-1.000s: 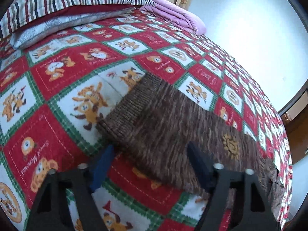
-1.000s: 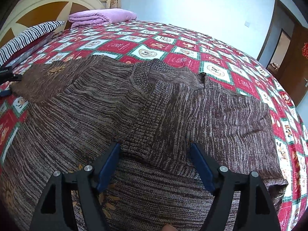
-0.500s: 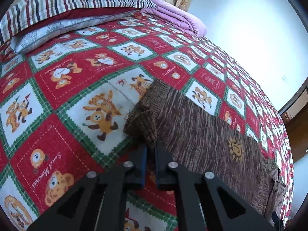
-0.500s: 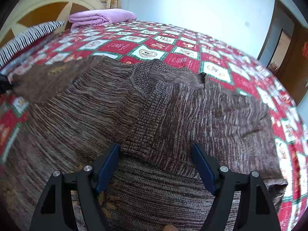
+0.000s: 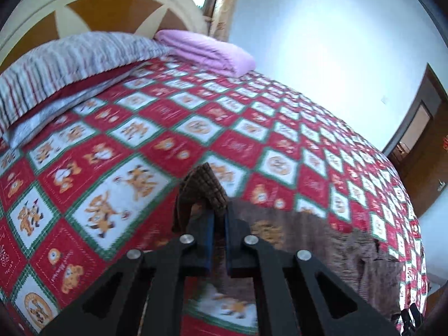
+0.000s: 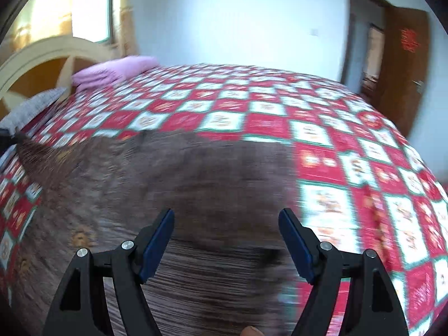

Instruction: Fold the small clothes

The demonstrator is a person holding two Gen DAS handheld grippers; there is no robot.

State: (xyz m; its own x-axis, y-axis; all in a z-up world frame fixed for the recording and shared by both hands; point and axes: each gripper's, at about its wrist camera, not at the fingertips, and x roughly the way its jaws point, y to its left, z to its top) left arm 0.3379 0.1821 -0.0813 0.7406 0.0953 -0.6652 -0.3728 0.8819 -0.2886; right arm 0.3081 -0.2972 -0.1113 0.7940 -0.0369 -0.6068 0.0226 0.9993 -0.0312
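The brown knit sweater [image 6: 173,184] lies spread flat on the bed, over a red, white and green patchwork bedspread [image 5: 117,140], so that its sleeves can be folded in. At the far left of the right wrist view its sleeve stretches out toward the pillows. In the left wrist view the left tongs [image 5: 219,218] are clamped tight on the ribbed cuff [image 5: 204,184] of that sleeve, at lower centre of the frame; the cuff stands bunched above the blue pads, probably raised to carry the sleeve over the body. Further right, the right tongs [image 6: 226,229] hang wide apart above the sweater's body, gripping nothing, likely heading for the other sleeve. The bedspread's squares carry script, too blurred to read.
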